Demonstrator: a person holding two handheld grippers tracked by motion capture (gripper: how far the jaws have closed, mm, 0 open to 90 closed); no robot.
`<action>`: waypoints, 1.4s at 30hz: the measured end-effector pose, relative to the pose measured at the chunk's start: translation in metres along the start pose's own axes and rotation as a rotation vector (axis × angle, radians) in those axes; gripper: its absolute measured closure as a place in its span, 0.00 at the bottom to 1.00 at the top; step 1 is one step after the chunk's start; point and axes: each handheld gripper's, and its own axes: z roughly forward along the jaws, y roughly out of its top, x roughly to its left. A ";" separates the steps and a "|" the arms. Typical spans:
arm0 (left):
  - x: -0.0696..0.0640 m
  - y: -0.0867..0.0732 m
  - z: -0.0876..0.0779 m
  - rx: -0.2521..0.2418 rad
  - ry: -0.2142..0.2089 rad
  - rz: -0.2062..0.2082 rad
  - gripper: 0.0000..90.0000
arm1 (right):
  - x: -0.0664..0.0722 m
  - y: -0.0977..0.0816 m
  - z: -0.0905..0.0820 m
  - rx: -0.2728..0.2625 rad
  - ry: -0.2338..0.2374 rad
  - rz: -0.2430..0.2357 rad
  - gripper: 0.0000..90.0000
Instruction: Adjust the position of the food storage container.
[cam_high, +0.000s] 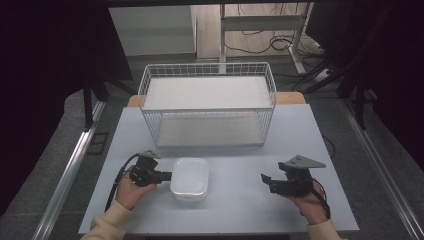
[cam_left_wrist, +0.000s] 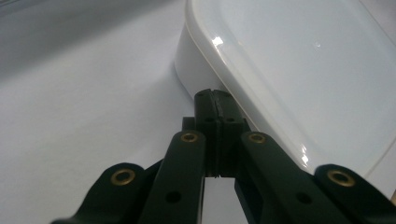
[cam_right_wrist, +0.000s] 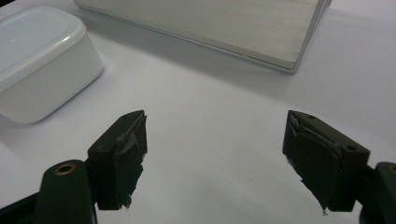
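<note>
The left hand-held gripper (cam_high: 167, 175), pressed together, touches the box's (cam_high: 190, 177) left side; the right hand-held gripper (cam_high: 265, 179), spread, waits right of it; basket (cam_high: 207, 70) unfilled.

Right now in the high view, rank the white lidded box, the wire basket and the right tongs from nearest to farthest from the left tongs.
1. White lidded box: right at the tips of the left tongs, which are shut.
2. Wire basket: beyond the box, at the table's far side.
3. Right tongs: open, across the table at the right.
</note>
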 end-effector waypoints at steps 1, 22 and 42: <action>-0.003 0.002 0.002 0.003 -0.005 0.009 1.00 | 0.000 0.000 0.000 0.001 0.001 -0.001 0.24; -0.027 0.019 0.022 0.025 -0.053 0.057 1.00 | 0.000 -0.001 0.000 0.003 0.001 -0.006 0.24; -0.023 0.006 -0.046 -0.256 0.067 -0.078 0.43 | 0.004 0.003 -0.001 -0.002 0.008 0.018 0.20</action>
